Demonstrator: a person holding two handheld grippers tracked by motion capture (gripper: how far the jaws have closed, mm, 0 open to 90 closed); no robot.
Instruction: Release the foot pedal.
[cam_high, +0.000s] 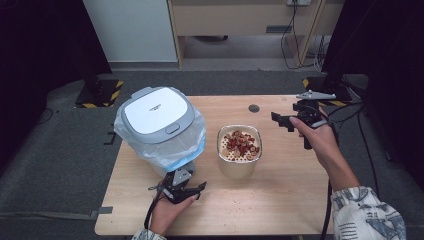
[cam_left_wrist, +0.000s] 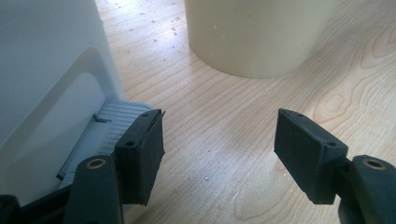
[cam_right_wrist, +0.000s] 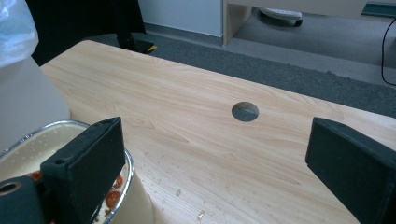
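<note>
A white pedal bin (cam_high: 156, 120) with a grey-rimmed lid and a clear bag liner stands on the left of the wooden table (cam_high: 280, 200). Beside it sits a cream container (cam_high: 239, 150) holding red food pieces (cam_high: 242, 142). My left gripper (cam_high: 191, 182) is low at the bin's foot. In the left gripper view the gripper (cam_left_wrist: 219, 149) is open, its left jaw next to the grey pedal (cam_left_wrist: 105, 126), with bare wood between the jaws. My right gripper (cam_high: 286, 116) hovers to the right of the container. It (cam_right_wrist: 215, 154) is open and holds nothing, with the container rim (cam_right_wrist: 126, 172) under its left jaw.
A round cable hole (cam_high: 254, 108) lies in the tabletop behind the container. Small crumbs are scattered on the wood near the container. Dark stands with yellow-black striped bases (cam_high: 100, 92) flank the table's far corners, and cables (cam_high: 300, 45) lie on the floor beyond.
</note>
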